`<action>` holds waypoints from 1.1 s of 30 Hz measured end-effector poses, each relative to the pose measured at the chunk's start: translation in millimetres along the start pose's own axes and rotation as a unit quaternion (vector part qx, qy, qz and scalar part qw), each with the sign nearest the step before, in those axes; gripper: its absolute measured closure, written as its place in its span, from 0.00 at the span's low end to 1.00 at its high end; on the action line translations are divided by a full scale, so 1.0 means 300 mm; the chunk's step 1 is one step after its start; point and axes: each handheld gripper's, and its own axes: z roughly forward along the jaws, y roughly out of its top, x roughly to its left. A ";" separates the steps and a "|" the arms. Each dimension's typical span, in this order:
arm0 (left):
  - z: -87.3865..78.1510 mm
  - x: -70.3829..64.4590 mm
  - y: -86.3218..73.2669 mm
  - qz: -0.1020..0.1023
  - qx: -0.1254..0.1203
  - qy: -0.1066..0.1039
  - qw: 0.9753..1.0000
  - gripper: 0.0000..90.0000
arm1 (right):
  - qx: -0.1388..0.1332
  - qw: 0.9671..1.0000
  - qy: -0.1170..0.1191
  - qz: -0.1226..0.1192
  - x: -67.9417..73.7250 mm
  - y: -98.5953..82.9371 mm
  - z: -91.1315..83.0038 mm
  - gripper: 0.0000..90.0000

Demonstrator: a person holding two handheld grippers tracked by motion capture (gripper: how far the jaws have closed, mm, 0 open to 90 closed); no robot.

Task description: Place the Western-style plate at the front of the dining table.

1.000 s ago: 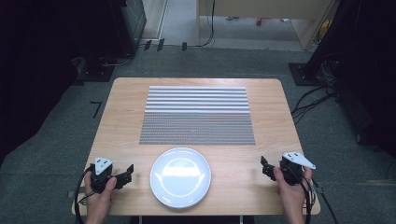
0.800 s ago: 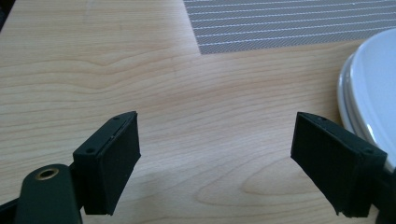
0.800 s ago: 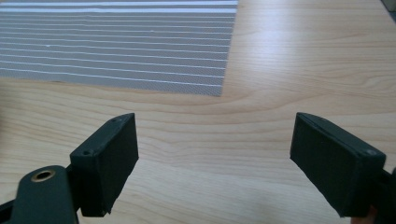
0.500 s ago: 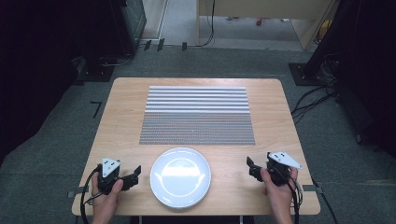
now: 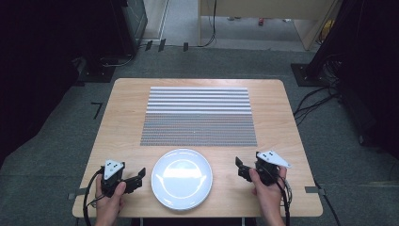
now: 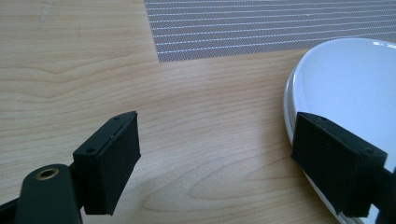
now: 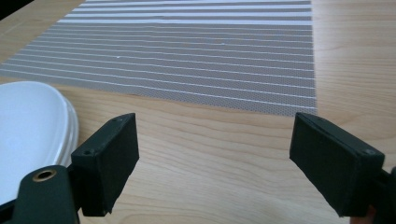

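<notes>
The white plate (image 5: 181, 178) lies flat at the near middle of the tabletop (image 5: 122, 122), just short of the striped placemat (image 5: 198, 115). It looks glazed, stiff, slippery and breakable; its thin rim is probably the only hold. The left gripper (image 5: 134, 178) and right gripper (image 5: 243, 168) flank it, jaws released, nothing between.

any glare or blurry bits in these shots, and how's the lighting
High view: the white plate carries soft ceiling reflections, and the room's edges fall into darkness. Left gripper view: the near black fingers look soft, the plate rim bright. Right gripper view: the striped mat blurs toward its far end.
</notes>
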 end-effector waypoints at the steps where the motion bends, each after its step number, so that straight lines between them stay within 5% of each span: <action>1: -0.001 -0.003 0.000 0.001 0.001 -0.001 1.000 0.17 | 0.000 1.000 0.001 -0.002 0.007 0.000 0.003 0.17; 15: -0.004 -0.034 0.000 0.008 -0.002 -0.013 1.000 0.17 | 0.011 0.999 0.038 -0.031 0.148 0.002 0.061 0.17; 33: 0.002 -0.090 -0.005 0.013 0.004 -0.038 0.999 0.17 | 0.024 0.997 0.063 -0.045 0.260 -0.018 0.110 0.17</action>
